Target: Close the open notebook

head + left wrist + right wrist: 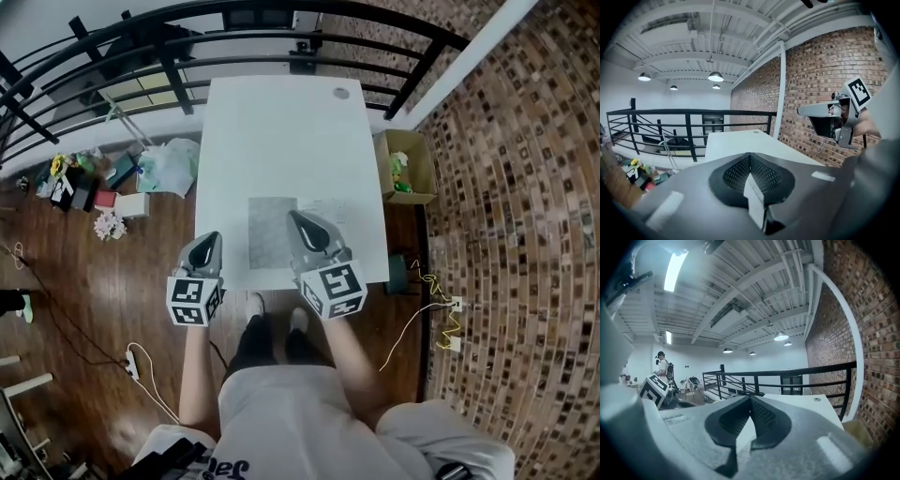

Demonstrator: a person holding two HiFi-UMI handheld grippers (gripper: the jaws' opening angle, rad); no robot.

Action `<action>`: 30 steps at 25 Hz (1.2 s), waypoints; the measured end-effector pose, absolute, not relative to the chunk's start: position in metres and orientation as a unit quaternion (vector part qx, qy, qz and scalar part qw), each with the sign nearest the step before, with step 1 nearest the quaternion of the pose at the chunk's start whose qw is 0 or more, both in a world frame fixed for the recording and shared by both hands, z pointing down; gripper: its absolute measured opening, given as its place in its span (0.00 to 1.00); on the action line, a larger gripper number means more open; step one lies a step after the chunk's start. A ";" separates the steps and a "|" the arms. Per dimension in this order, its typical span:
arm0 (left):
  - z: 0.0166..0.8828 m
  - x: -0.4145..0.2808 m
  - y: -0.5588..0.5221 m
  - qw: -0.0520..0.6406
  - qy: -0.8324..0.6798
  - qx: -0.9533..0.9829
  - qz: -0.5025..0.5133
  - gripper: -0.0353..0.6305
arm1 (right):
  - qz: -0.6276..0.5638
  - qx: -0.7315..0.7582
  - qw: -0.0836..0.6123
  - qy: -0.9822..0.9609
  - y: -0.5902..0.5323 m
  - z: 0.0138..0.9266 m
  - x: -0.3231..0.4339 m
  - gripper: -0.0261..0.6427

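Observation:
The open notebook (274,231) lies flat near the front edge of the white table (281,131); its left page looks grey and its right page (327,214) pale. My right gripper (294,217) hangs over the notebook's middle, jaws together and empty. My left gripper (215,237) is off the table's front left corner, also shut on nothing. In the left gripper view the shut jaws (750,157) face the table top (740,143), with the right gripper (820,110) up at the right. The right gripper view shows shut jaws (750,399) and the table (801,401); the notebook is hidden in both gripper views.
A black railing (234,28) runs behind the table. A cardboard box (405,167) stands on the floor at the right, a white bag (173,164) and small clutter (98,187) at the left. A small round disc (341,93) sits at the far right corner. A person (662,365) stands far off.

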State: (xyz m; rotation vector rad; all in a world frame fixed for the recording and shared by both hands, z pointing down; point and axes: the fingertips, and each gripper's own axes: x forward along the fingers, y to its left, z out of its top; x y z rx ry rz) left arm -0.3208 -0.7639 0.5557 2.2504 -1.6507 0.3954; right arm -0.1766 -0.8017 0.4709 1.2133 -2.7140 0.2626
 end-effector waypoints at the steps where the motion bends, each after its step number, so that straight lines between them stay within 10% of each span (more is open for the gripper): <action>1: 0.564 -0.325 -0.765 0.169 -0.574 0.788 0.143 0.08 | 0.091 0.407 0.082 -0.905 -0.805 0.475 -0.176 0.02; 5: 0.594 -0.335 -0.763 0.215 -0.557 0.787 0.154 0.08 | 0.105 0.416 0.098 -0.898 -0.812 0.492 -0.170 0.02; 15: 0.666 -0.309 -0.777 0.319 -0.472 0.807 0.157 0.64 | 0.142 0.441 0.120 -0.878 -0.830 0.530 -0.154 0.02; 30: 0.732 -0.246 -0.779 0.420 -0.365 0.803 0.215 0.58 | 0.172 0.473 0.140 -0.853 -0.833 0.562 -0.121 0.02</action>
